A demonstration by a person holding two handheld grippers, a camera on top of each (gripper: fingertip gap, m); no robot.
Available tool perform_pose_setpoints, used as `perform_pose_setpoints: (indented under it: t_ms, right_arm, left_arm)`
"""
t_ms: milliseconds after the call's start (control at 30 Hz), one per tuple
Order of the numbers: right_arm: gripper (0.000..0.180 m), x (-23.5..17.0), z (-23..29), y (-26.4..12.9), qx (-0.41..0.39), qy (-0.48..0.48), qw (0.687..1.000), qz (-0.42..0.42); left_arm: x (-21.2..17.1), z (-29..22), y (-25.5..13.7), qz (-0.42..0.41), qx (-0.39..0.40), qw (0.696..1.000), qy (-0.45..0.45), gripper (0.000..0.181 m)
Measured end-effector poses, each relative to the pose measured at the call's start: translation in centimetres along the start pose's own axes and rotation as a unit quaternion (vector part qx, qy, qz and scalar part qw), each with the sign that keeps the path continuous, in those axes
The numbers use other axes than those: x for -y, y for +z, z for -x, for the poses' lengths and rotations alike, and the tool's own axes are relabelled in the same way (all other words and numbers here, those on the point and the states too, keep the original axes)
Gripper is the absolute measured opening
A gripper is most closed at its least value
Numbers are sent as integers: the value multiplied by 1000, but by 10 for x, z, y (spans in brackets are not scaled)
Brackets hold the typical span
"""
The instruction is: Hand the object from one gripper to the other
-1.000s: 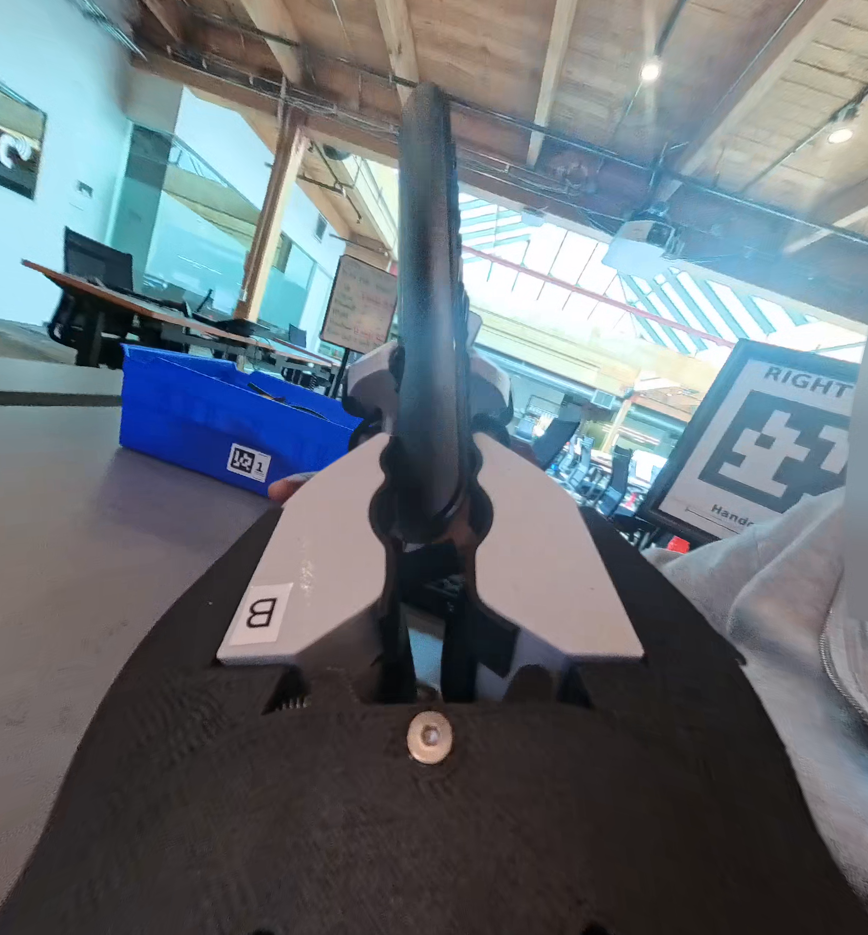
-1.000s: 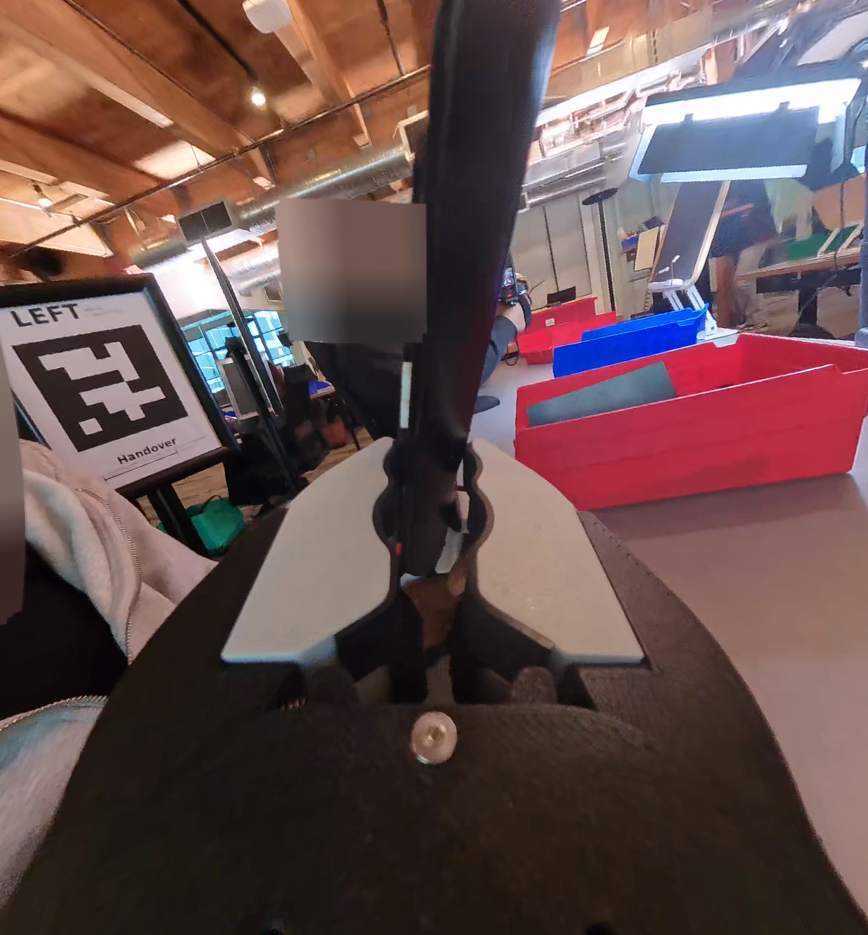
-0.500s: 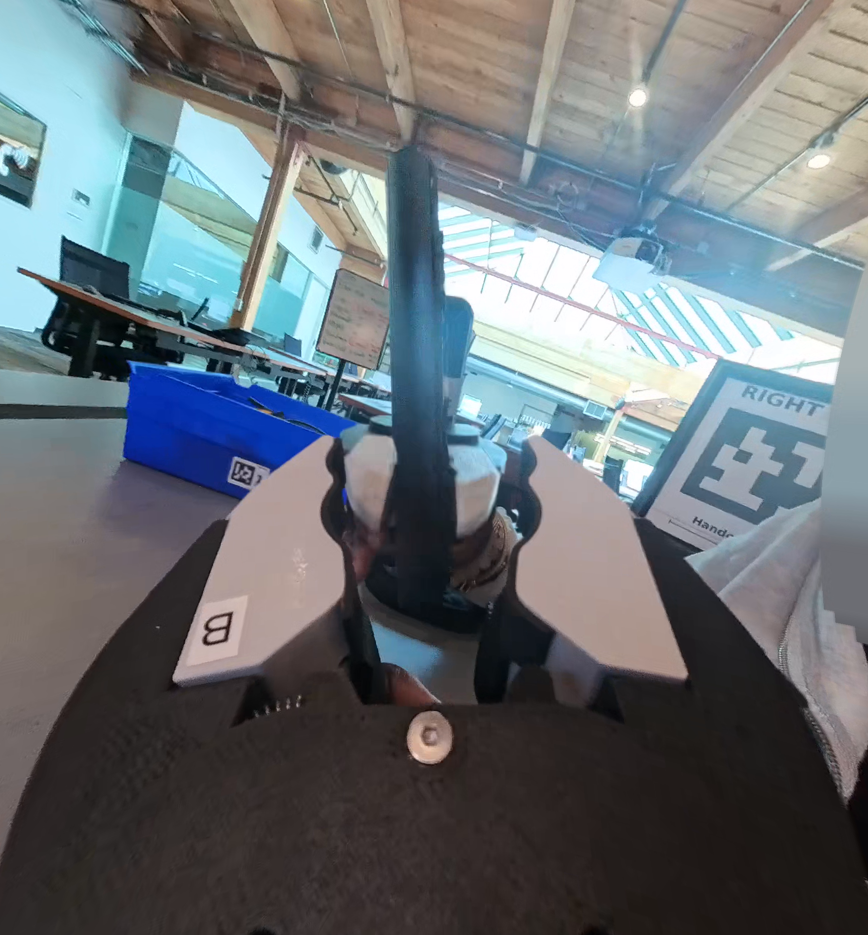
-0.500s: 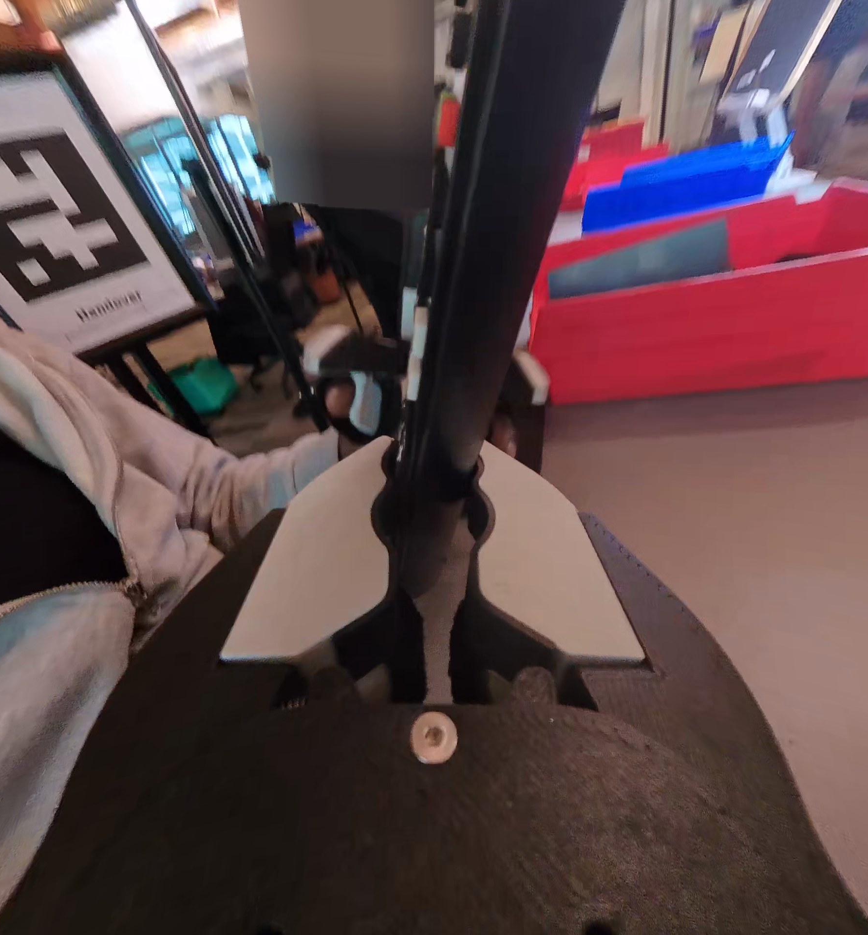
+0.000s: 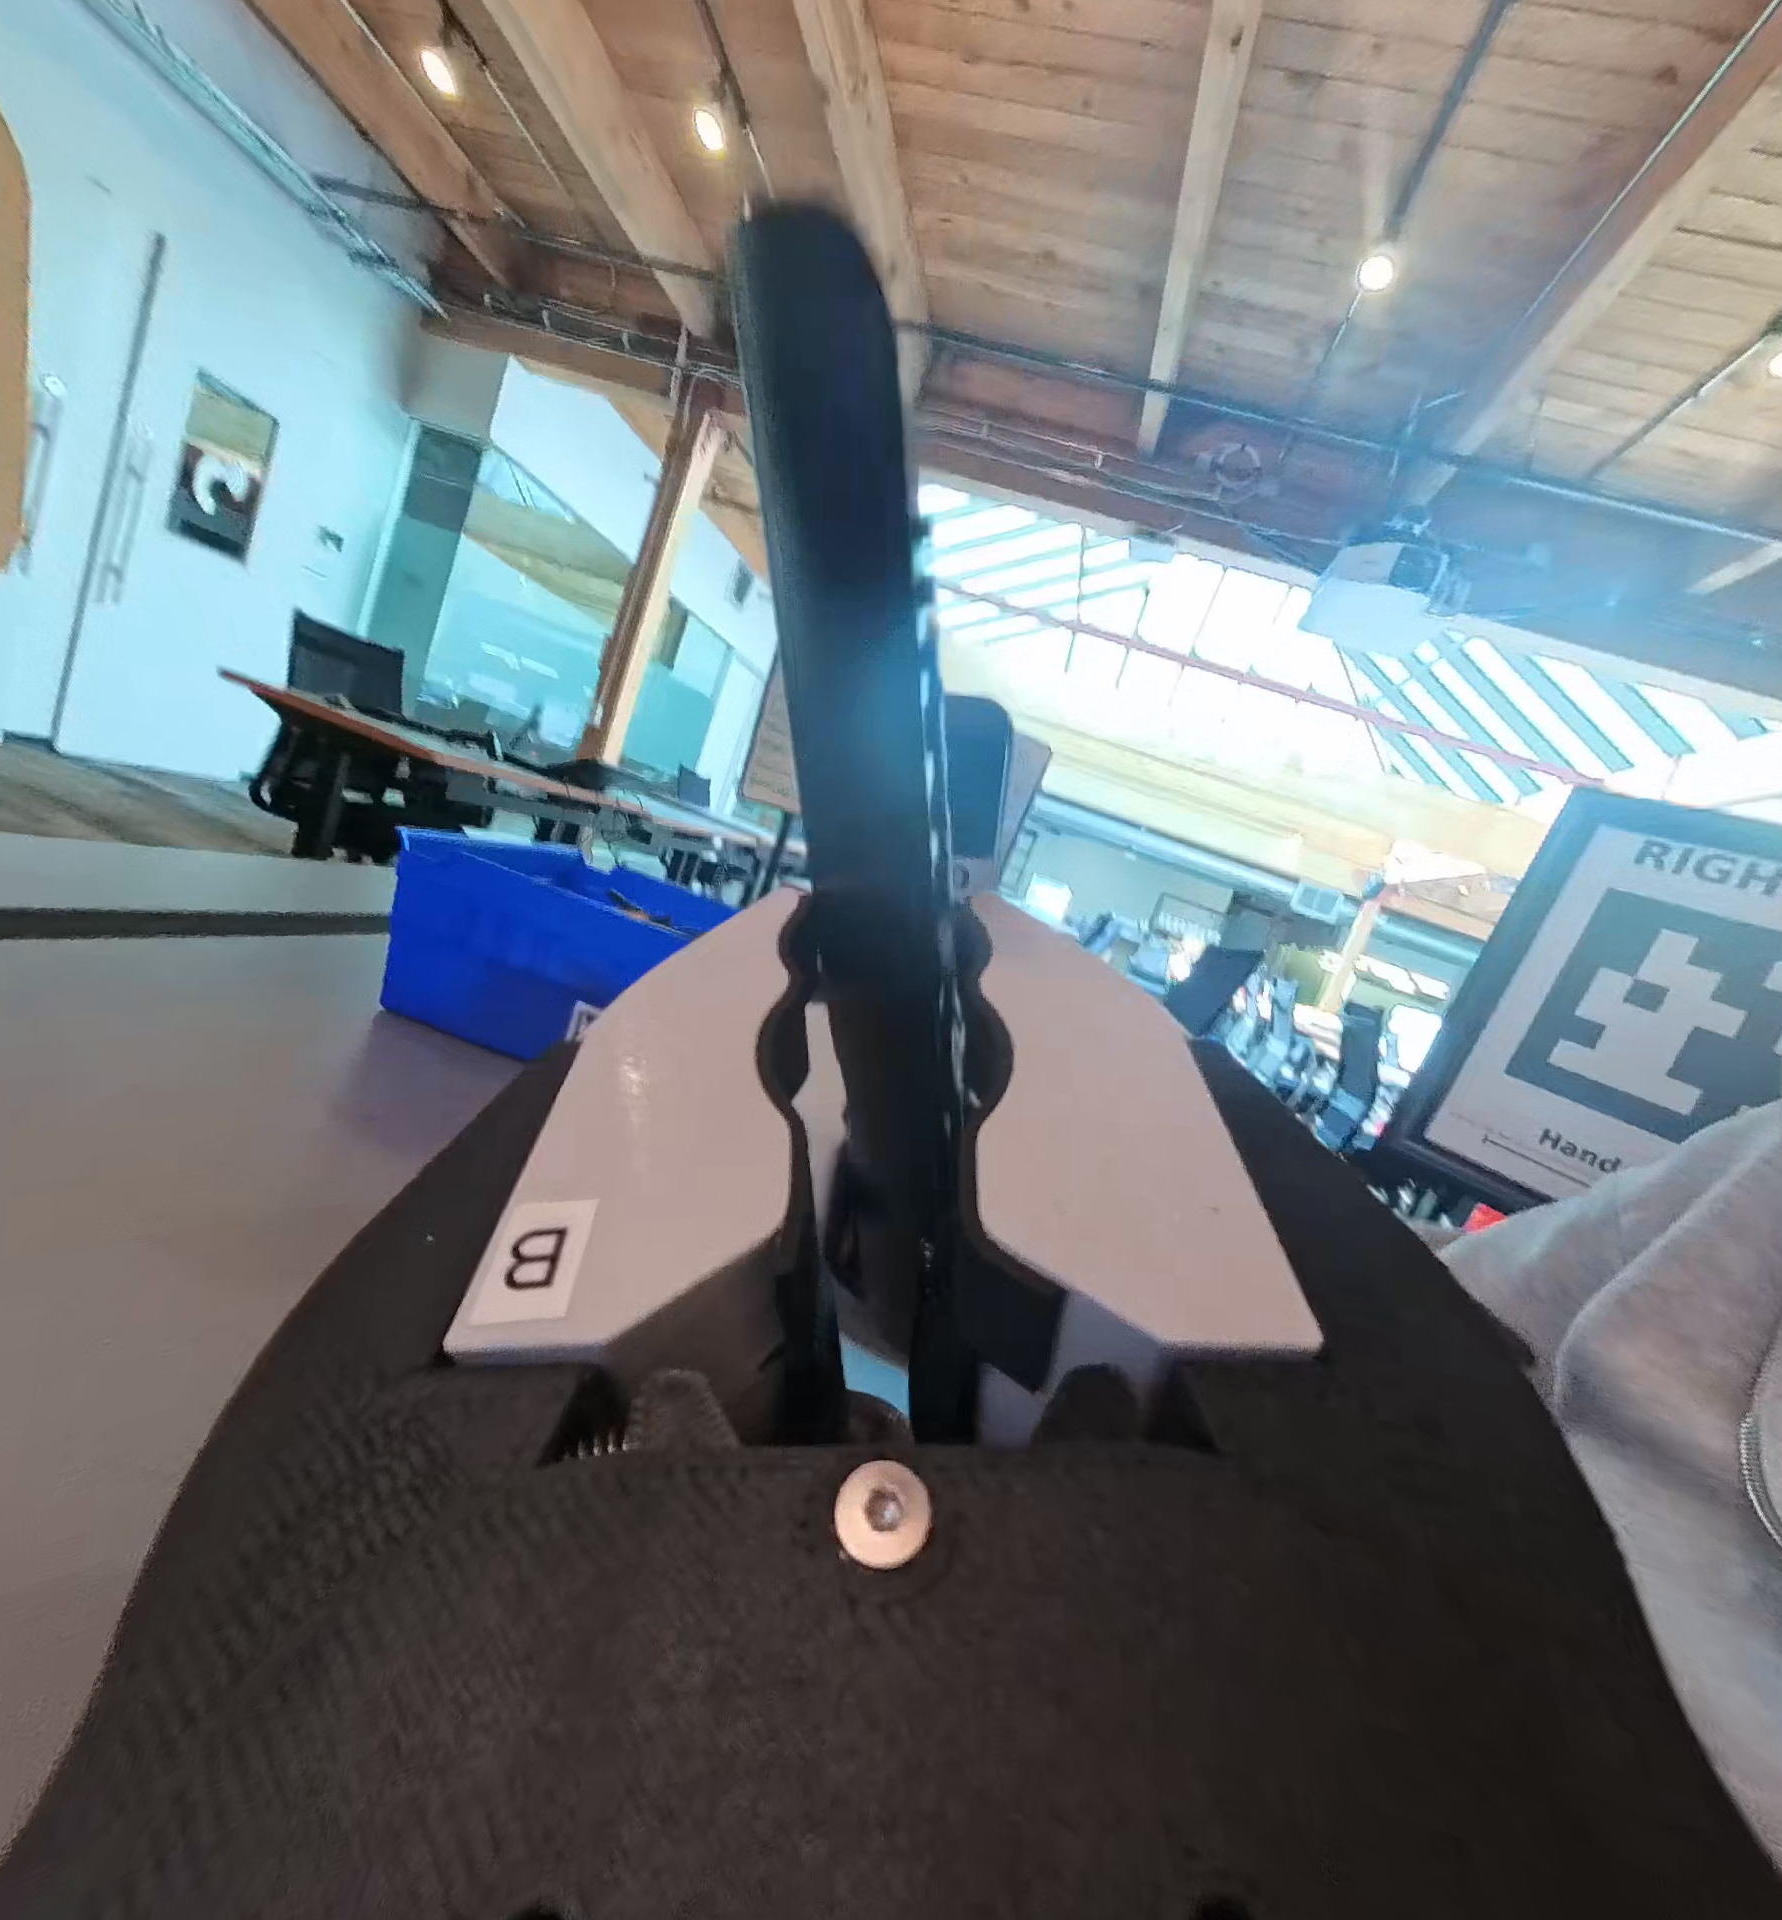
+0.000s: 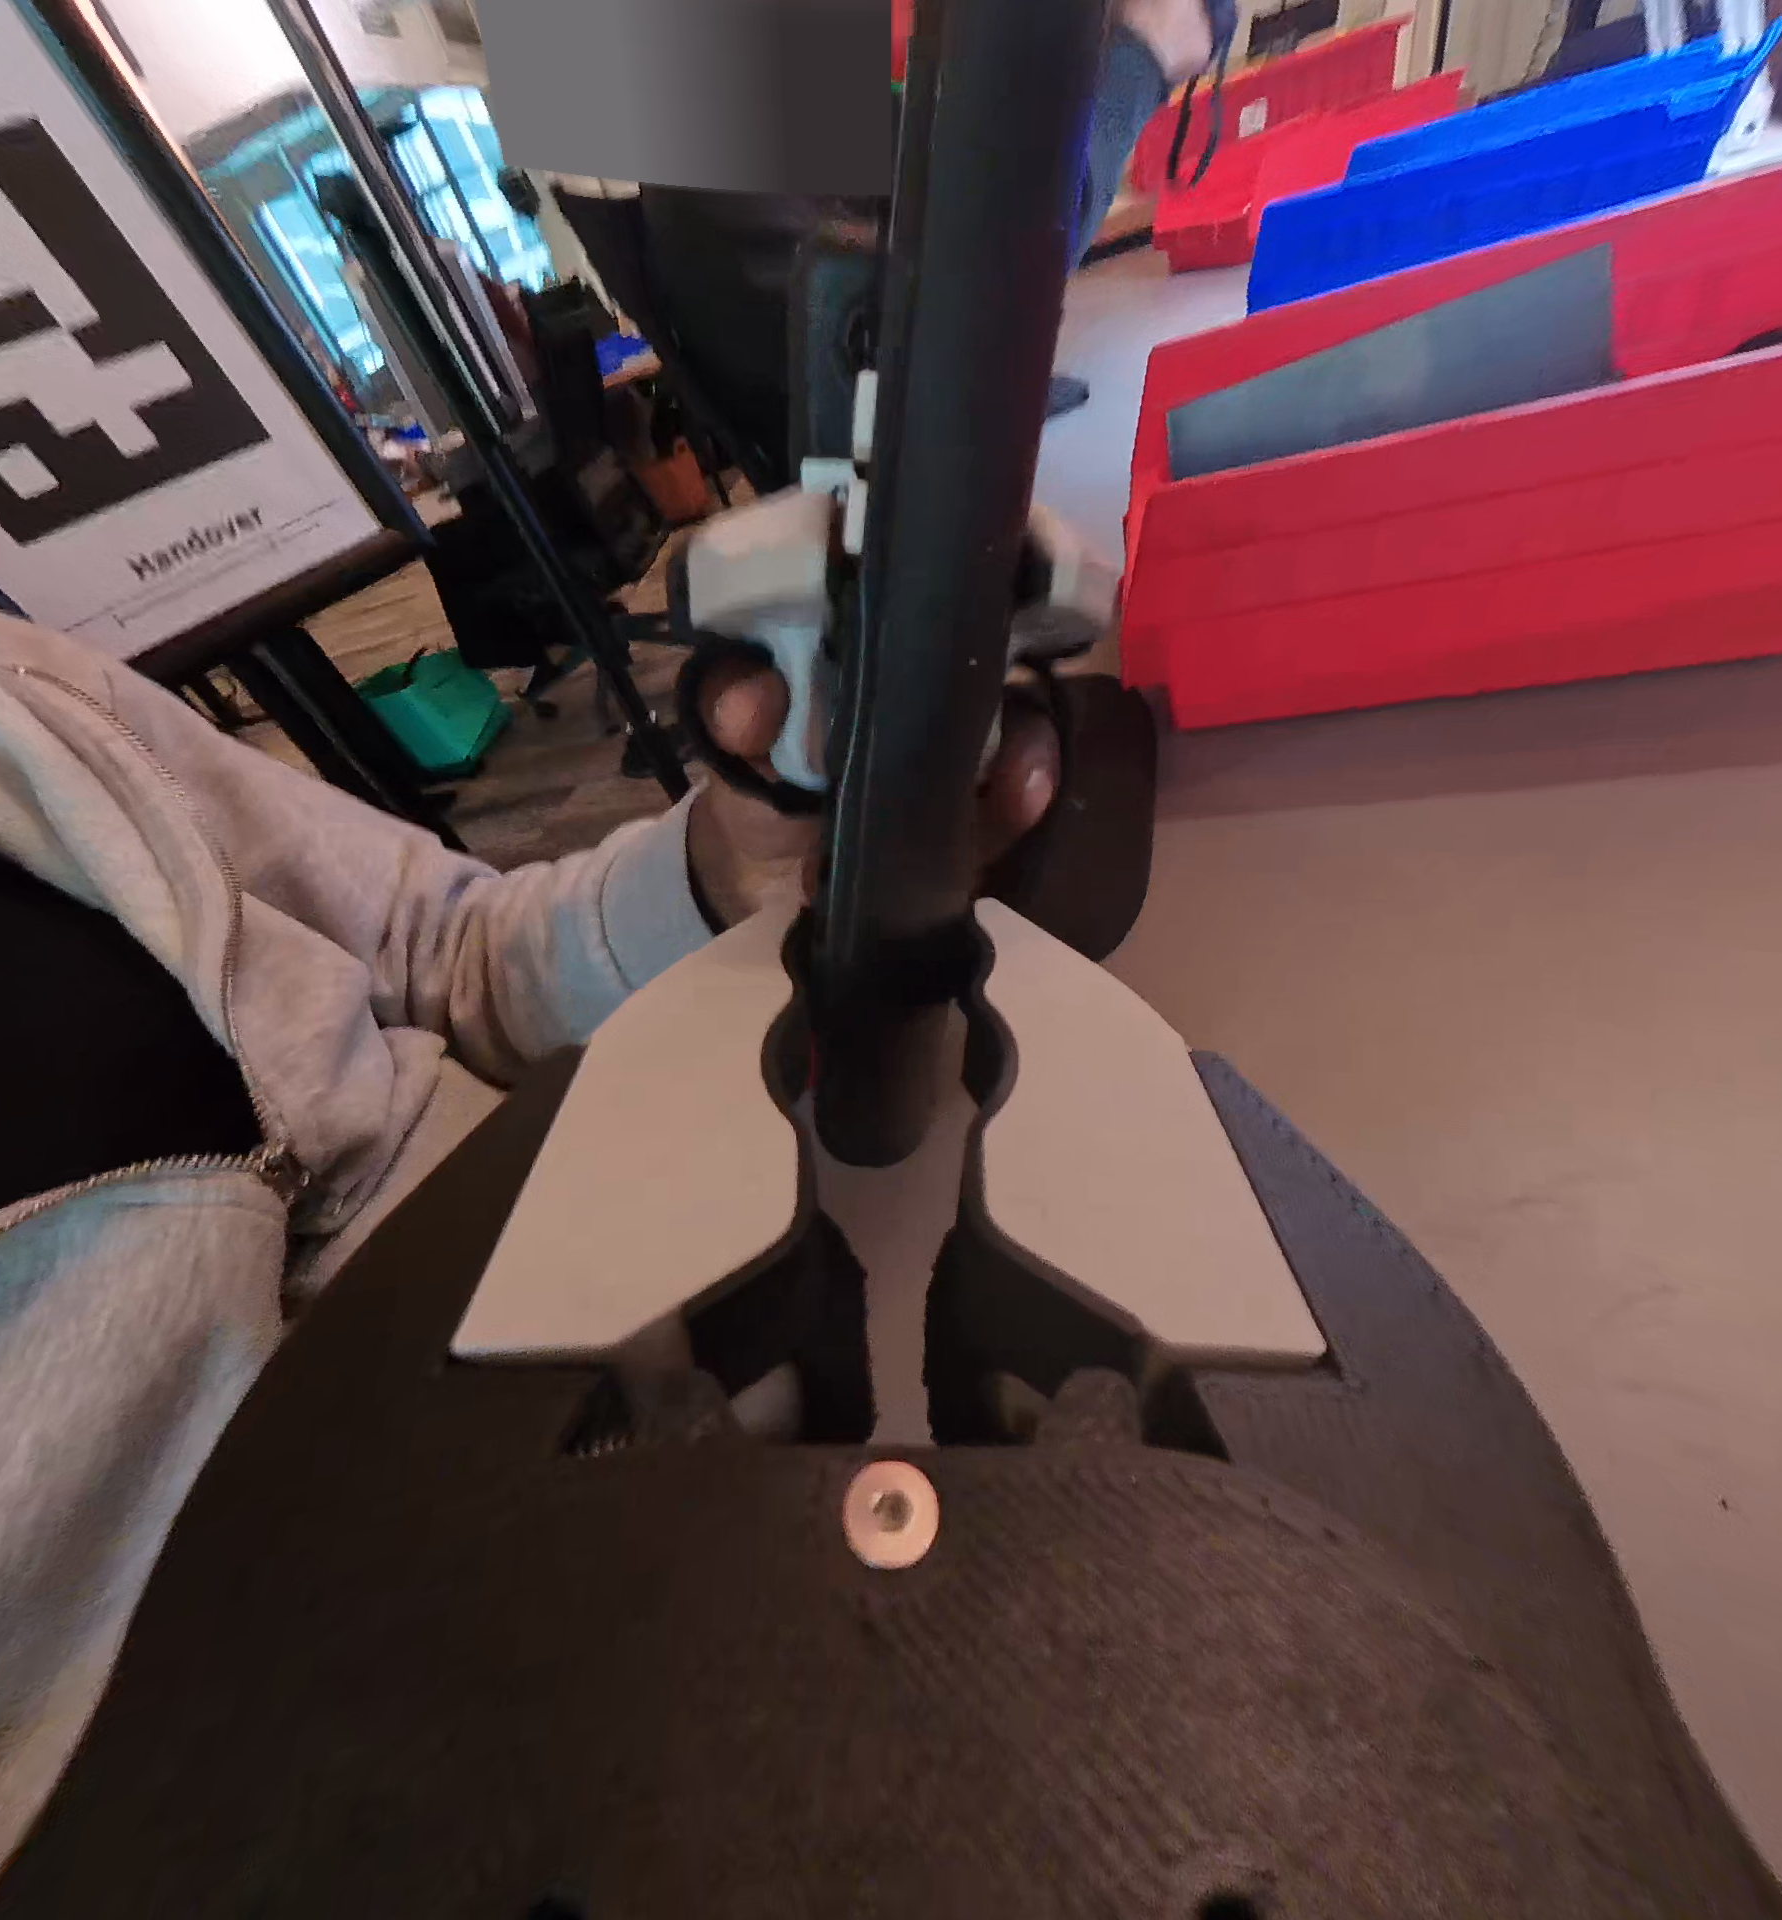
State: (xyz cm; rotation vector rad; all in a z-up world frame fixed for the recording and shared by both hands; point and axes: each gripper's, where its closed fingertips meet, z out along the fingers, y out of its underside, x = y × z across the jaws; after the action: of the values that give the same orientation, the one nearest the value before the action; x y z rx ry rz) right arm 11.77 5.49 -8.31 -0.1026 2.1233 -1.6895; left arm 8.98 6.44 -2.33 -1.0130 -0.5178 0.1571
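Observation:
A long black bar (image 5: 825,520) with small white tabs along one edge stands up between both grippers. My left gripper (image 5: 887,914) has its jaws drawn in close around the bar's lower part, shut on it. My right gripper (image 6: 887,925) is shut on one end of the same bar (image 6: 970,416), which runs away from the camera and up out of frame. In the right wrist view the left gripper's white fingers (image 6: 752,561) sit on either side of the bar farther along, held by a hand (image 6: 752,831).
A grey table (image 5: 139,1143) carries a blue bin (image 5: 513,956) to the left. A red bin (image 6: 1489,540) stands to the right, with a blue bin (image 6: 1489,177) behind it. Framed marker signs (image 5: 1645,987) (image 6: 87,364) and a grey sleeve (image 6: 347,935) are close by. My hands' fingertips stand some 6 cm from each other.
One second ago both grippers gripped the bar. Half a second ago the left jaws stood wide open; now they have closed in on it again. The right gripper kept its hold.

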Motion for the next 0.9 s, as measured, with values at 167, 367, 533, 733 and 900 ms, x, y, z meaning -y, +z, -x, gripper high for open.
perform_pose_setpoints:
  t_ms: [167,367,533,733,900]
  right_arm:
    - [25,-22,3,3,5,-12,997,78]
    - [59,18,-3,-3,-7,-4,997,-80]
    - [23,29,4,-13,16,-16,994,-105]
    - [23,49,2,-35,23,13,987,-157]
    - [58,83,-5,-49,18,43,928,-370]
  left_arm:
    - [23,-5,-6,-21,-22,999,-14,24]
    - [56,-4,-18,-153,2,988,-16,24]
    - [66,-7,-26,-208,-7,978,-33,24]
    - [47,-2,-27,-174,-3,983,-51,25]
    - [64,-5,-26,-295,20,955,-39,24]
